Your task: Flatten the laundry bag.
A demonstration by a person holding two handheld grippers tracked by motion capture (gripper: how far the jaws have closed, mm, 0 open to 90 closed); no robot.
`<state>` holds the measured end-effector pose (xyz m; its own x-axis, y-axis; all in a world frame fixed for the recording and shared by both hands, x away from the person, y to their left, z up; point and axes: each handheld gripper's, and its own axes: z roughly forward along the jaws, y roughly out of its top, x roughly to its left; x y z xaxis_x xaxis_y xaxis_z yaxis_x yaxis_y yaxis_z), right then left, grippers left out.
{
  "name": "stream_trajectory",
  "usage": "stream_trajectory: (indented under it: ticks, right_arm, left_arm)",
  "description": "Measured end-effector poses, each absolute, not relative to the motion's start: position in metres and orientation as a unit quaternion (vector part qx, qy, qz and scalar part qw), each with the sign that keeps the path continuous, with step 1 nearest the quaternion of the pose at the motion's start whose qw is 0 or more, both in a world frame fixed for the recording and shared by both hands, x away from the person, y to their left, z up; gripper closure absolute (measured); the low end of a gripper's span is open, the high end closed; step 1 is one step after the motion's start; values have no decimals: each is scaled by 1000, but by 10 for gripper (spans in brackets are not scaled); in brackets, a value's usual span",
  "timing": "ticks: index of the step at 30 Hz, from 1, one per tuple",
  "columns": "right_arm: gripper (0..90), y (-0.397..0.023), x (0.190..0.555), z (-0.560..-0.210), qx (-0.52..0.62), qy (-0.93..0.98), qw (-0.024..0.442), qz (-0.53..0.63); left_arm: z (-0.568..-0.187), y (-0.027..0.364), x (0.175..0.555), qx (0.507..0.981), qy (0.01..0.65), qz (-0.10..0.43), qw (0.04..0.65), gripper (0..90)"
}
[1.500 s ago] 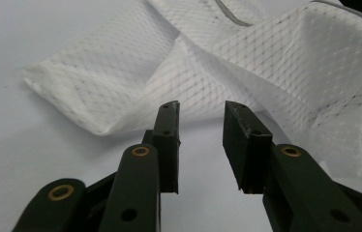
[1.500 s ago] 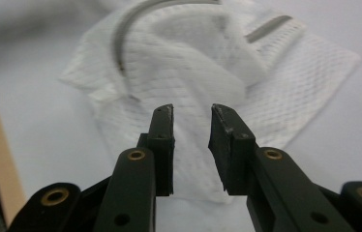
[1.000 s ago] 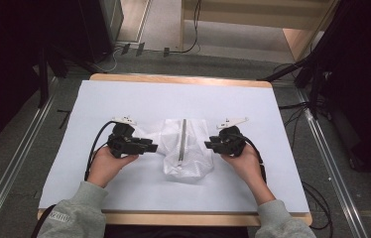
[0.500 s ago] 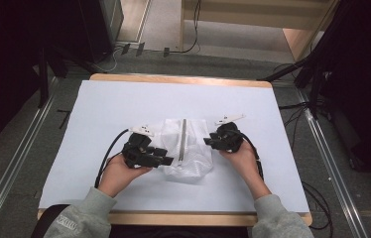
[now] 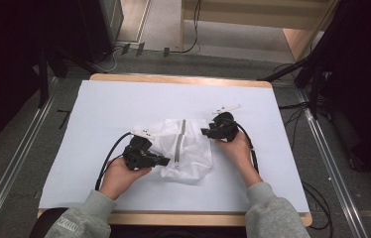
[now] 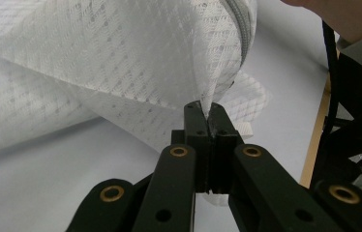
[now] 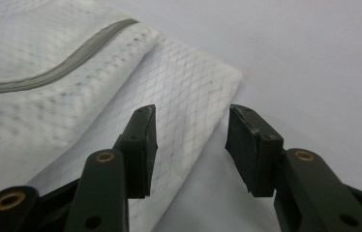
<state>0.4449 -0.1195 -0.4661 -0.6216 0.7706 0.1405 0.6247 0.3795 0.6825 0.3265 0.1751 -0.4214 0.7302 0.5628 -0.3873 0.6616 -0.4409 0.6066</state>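
Mesh bag (image 5: 183, 151) (white, zippered) could tear free if left gripper (image 6: 207, 113), clamped on its fabric, tugs while right gripper (image 7: 191, 145), newly widened, grips nothing.

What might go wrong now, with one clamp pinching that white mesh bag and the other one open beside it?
The left gripper pinches only a thin fold of the white mesh bag; a pull could slip it free or snag the netting. The right gripper, whose jaws have just been opening, straddles the bag's corner without pressing it, so closing may catch too little cloth. The grey zipper could bunch if both pull unevenly.
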Motion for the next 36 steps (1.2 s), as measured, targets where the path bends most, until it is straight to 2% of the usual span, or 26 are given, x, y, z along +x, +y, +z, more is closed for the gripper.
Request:
stream_trajectory:
  ticks: [11, 14, 16, 18, 19, 20, 25, 36]
  right_arm:
    - [524, -107, 473, -468, 430, 821, 101, 361]
    - [548, -104, 477, -470, 427, 822, 108, 362]
    - [645, -102, 475, -471, 422, 825, 124, 355]
    - [790, -100, 473, -470, 420, 828, 133, 345]
    - [790, -100, 473, -470, 420, 828, 133, 345]
    - [893, -101, 473, -469, 421, 830, 120, 347]
    - [900, -107, 473, -466, 429, 827, 114, 346]
    - [900, -152, 462, -457, 468, 800, 121, 355]
  left_arm:
    - [-422, 196, 308, 841, 381, -63, 379, 900]
    - [-423, 200, 305, 838, 387, -63, 379, 900]
    - [-422, 203, 304, 838, 390, -64, 377, 900]
    - [-423, 204, 304, 836, 392, -63, 378, 900]
    - [-422, 205, 304, 837, 393, -63, 376, 900]
    - [-422, 206, 305, 836, 393, -61, 377, 900]
    - [-420, 211, 307, 834, 400, -47, 378, 900]
    - [-416, 239, 317, 824, 429, -21, 370, 900]
